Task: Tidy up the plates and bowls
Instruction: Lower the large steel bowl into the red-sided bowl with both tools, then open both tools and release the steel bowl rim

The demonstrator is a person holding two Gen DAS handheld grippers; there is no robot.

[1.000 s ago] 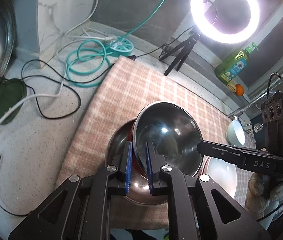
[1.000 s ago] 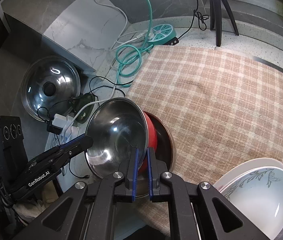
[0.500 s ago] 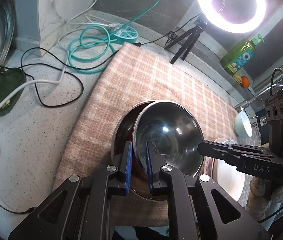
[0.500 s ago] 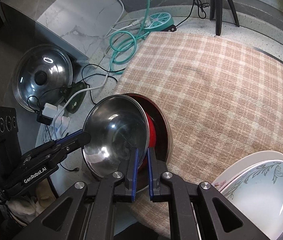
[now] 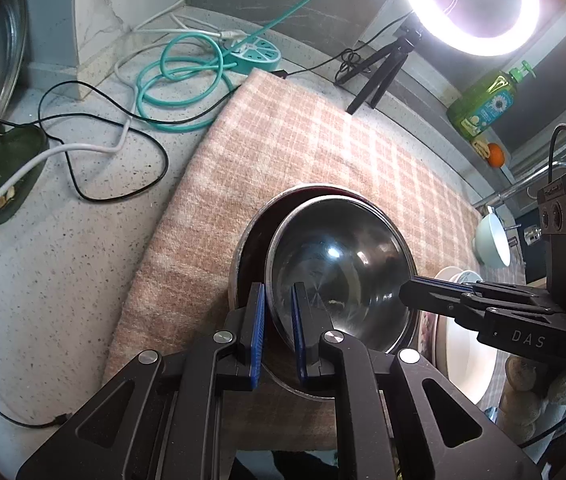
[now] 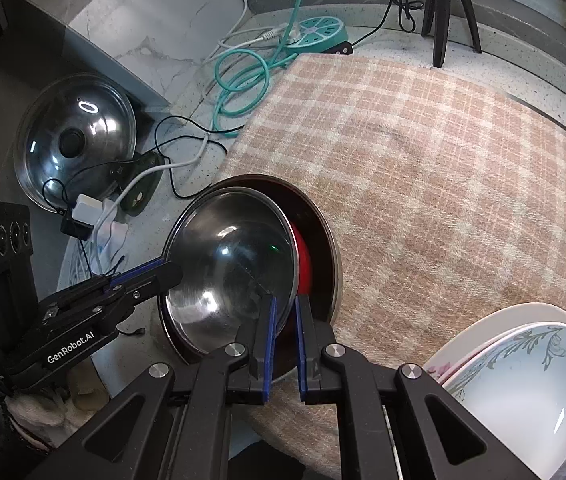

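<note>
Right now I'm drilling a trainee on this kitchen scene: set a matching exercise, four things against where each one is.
Things:
1. steel bowl
2. floral plates
3. pot lid
4. ring light

Places:
A. leaning at the counter's left end
B. on a tripod behind the cloth
C. gripped by both grippers
D. stacked on the cloth's right side

Pairs: 1-C, 2-D, 3-A, 4-B
</note>
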